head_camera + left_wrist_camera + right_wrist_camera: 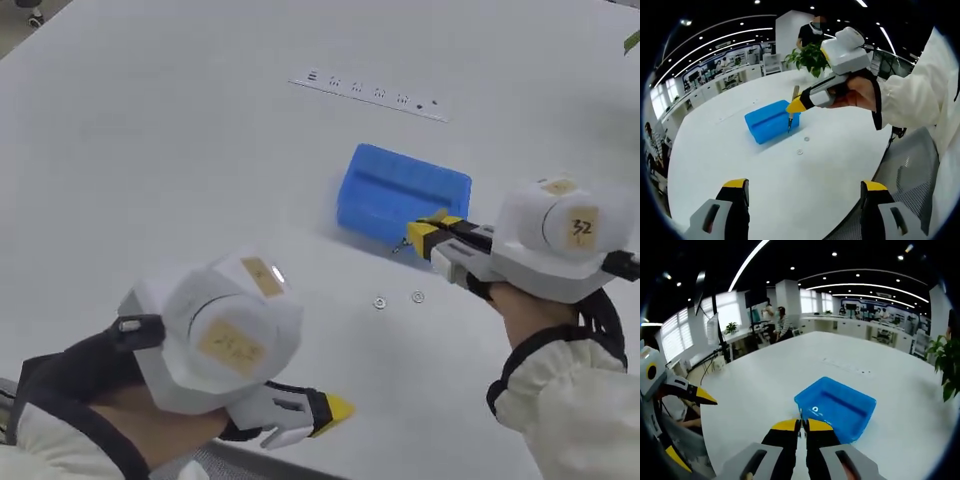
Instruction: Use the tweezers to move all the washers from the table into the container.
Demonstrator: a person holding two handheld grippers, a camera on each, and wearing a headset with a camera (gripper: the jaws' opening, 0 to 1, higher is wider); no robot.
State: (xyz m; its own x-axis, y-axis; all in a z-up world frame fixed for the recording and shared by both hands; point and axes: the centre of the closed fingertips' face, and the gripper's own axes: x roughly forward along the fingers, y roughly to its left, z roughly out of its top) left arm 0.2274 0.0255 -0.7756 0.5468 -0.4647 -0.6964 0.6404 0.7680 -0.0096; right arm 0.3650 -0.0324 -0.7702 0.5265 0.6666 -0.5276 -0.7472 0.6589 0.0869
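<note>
Head view showed your right gripper pinching tweezers beside the container, left gripper spread, two washers on the table: thin, light, likely slippery, best nipped by the rim.

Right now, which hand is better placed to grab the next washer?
Right. The right claw is shut on the thin metal tweezers beside the blue plastic container, two small metal washers close by. The left claw is open and farther off.
</note>
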